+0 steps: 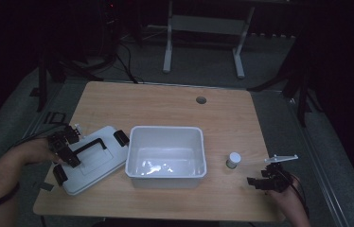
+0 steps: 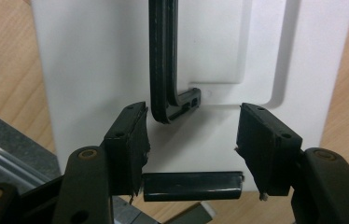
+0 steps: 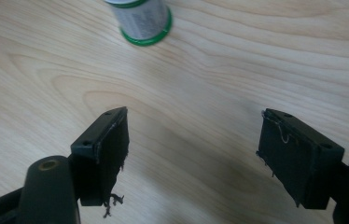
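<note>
A white bin stands open in the middle of the wooden table. Its white lid lies flat to the left, with a black handle and black latches. My left gripper hovers open over the lid's left end; in the left gripper view the jaws straddle the handle's end and a black latch, touching neither. A small grey canister with a white cap stands right of the bin. My right gripper is open over bare wood, short of the canister.
A round cable hole sits near the table's far edge. Behind the table stands a white frame on a dark floor. The person's forearms come in at the bottom left and bottom right corners.
</note>
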The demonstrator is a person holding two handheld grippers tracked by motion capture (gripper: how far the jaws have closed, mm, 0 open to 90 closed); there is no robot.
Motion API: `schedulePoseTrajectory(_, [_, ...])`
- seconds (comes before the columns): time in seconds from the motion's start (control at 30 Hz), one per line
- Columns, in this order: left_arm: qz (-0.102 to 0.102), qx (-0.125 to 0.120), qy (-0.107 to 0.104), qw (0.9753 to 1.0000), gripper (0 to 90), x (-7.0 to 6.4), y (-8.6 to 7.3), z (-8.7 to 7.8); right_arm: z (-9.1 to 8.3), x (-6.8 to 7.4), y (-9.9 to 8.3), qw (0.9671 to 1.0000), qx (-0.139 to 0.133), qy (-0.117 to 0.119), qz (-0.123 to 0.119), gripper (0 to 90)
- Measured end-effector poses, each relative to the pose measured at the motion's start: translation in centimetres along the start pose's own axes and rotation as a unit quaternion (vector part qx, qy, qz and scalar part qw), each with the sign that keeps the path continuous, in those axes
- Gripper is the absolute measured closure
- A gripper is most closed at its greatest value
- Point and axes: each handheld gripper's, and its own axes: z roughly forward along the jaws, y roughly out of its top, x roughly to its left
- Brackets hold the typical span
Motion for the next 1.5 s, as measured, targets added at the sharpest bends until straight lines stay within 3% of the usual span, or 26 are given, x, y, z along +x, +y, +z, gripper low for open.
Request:
schedulePoseTrajectory(0.17, [0.000,0.001,0.002,1.0000,42.8,0.0,-0.2,-0.1,-0.3,-0.3,0.9,0.9990,0.042,-0.013,-0.010,21.8])
schedulePoseTrajectory(0.33, [0.001,0.005,0.005,1.0000,42.8,-0.1,-0.3,-0.1,-0.2,-0.1,1.9,0.9949,0.089,-0.030,-0.037,21.8])
schedulePoseTrajectory(0.4, [0.005,0.009,0.005,0.9999,42.8,-0.2,-0.2,0.0,0.0,0.0,2.3,0.9915,0.116,-0.035,-0.046,21.8])
schedulePoseTrajectory(0.43, [0.005,0.009,0.005,0.9999,42.8,-0.2,-0.2,0.0,0.0,0.0,2.3,0.9915,0.116,-0.035,-0.046,21.8])
schedulePoseTrajectory(0.5, [0.003,0.008,0.005,0.9999,42.7,-0.2,-0.1,0.1,0.3,0.1,2.9,0.9857,0.152,-0.042,-0.059,21.4])
schedulePoseTrajectory(0.6, [0.005,0.008,0.005,0.9999,42.7,-0.2,0.0,0.0,0.5,0.3,3.5,0.9805,0.179,-0.046,-0.067,20.3])
schedulePoseTrajectory(0.73, [0.003,-0.007,-0.013,0.9999,42.8,-0.2,-0.1,-0.1,0.6,0.7,4.5,0.9788,0.185,-0.049,-0.073,20.1])
schedulePoseTrajectory(0.87, [0.003,-0.001,-0.007,1.0000,42.8,-0.3,0.0,0.0,0.6,1.1,5.3,0.9770,0.190,-0.048,-0.084,20.0])
schedulePoseTrajectory(0.97, [0.004,0.004,-0.001,1.0000,42.8,-0.4,0.0,0.0,0.8,1.6,6.2,0.9714,0.205,-0.053,-0.108,20.1])
schedulePoseTrajectory(1.13, [0.005,0.010,-0.002,0.9999,42.8,-0.4,0.0,0.3,1.0,2.2,7.0,0.9706,0.208,-0.045,-0.113,20.4])
schedulePoseTrajectory(1.27, [0.007,0.005,-0.011,0.9999,42.9,-0.5,0.0,0.4,1.2,2.6,7.8,0.9688,0.209,-0.052,-0.123,21.6])
schedulePoseTrajectory(1.5, [0.008,0.014,0.000,0.9999,42.9,-0.5,0.1,0.5,1.7,3.8,9.2,0.9663,0.211,-0.050,-0.138,22.4])
